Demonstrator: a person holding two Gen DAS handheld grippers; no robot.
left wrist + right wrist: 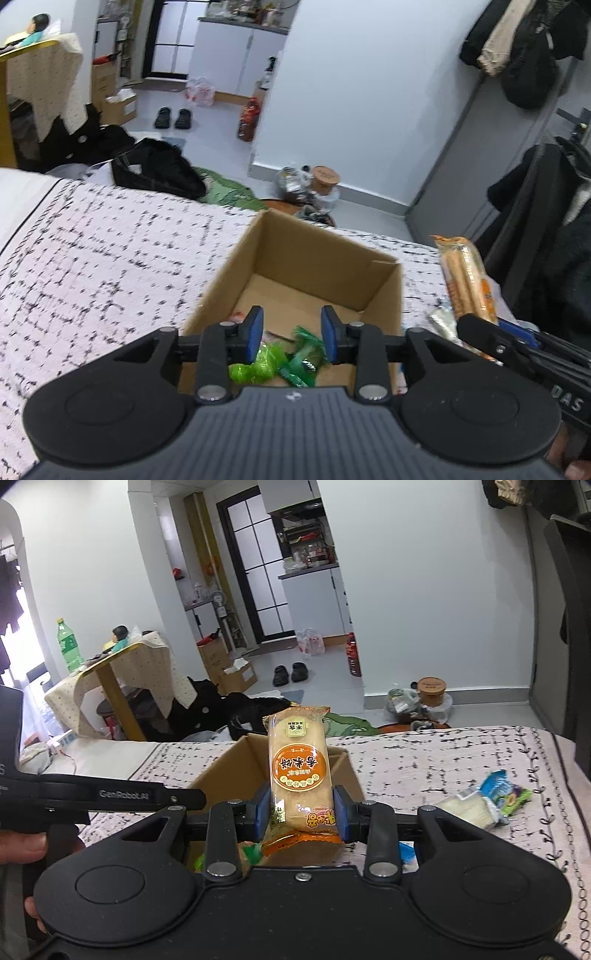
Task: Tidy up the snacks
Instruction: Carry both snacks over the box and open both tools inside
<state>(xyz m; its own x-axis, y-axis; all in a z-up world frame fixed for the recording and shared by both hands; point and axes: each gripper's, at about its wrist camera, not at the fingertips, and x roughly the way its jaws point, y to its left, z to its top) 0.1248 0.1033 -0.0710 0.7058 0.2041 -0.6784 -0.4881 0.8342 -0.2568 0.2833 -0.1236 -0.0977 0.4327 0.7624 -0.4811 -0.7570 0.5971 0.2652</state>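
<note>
An open cardboard box (384,291) sits on the bed, with green snack wrappers (273,363) lying on its floor. My left gripper (292,332) hovers over the box's near side, its blue pads apart and nothing pressed between them. My right gripper (301,812) is shut on an orange rice cracker packet (299,768), which stands upright just before the box (218,775). In the left wrist view that packet (465,277) shows to the right of the box.
Loose snack packets (487,797) lie on the patterned bed cover (443,760) to the right of the box. Black clothes (159,173) sit at the bed's far edge. Beyond it is the floor with a jar (432,690) and shoes (290,674).
</note>
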